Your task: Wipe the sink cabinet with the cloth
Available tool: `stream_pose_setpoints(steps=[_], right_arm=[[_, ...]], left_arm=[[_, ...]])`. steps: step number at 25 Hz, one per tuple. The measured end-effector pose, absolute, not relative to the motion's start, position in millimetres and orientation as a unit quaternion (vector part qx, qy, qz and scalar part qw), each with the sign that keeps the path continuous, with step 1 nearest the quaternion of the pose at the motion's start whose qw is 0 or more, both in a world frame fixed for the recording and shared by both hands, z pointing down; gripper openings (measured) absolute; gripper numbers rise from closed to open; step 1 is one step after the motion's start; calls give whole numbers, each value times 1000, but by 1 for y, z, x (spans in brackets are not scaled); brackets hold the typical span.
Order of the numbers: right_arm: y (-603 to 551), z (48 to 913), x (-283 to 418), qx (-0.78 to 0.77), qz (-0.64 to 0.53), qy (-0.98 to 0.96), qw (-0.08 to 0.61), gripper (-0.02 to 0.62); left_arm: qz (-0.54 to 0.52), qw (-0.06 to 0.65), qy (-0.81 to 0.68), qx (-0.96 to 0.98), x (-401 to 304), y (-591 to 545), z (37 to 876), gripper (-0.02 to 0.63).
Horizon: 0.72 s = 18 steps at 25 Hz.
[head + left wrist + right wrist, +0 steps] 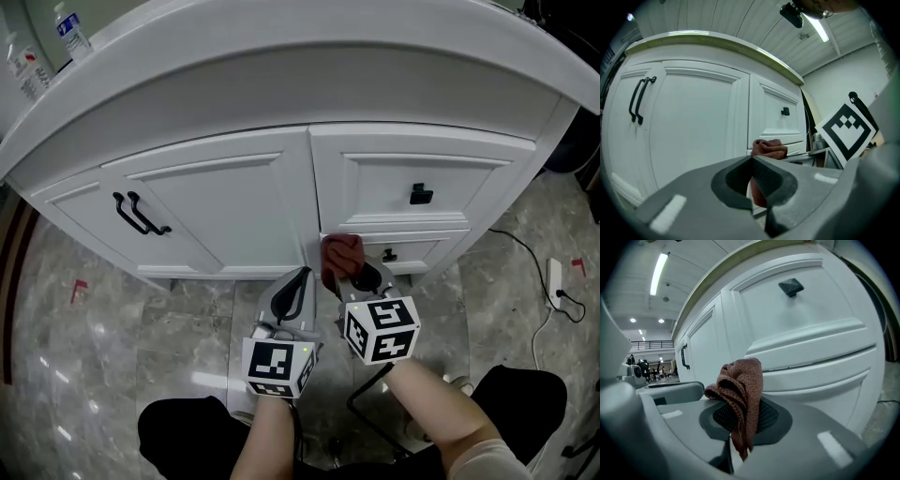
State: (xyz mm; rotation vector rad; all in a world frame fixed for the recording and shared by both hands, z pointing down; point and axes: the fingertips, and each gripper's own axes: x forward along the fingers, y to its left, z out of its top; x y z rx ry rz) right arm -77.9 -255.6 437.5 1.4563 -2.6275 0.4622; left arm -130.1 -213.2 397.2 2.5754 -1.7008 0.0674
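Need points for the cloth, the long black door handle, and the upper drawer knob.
cloth (743, 385), right gripper view, on the bunched fold above the jaws.
door handle (139, 215), head view, on the middle of the black bar.
drawer knob (421, 195), head view, on the centre of the black knob.

The person's two bare forearms, the left (269, 442) and the right (442, 405), reach forward and down side by side. The left gripper (302, 277) and the right gripper (343, 279) are held close together, with marker cubes facing up and jaws pointing ahead. The left gripper's jaws are closed tip to tip with nothing pinched between them. The right gripper's jaws are clamped on a bunched reddish-brown cloth (741, 380), which sticks up above their tips.
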Motion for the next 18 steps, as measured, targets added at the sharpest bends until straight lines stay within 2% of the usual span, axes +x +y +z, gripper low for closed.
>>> stream_pose_setpoints(steps=[7, 18], right_arm=[[-264, 456, -92, 475, 169, -861, 63, 81], [-275, 468, -41, 513, 155, -839, 88, 83]], left_arm=[[21, 37, -544, 838, -120, -208, 407, 1], [14, 44, -530, 847, -102, -214, 412, 0]])
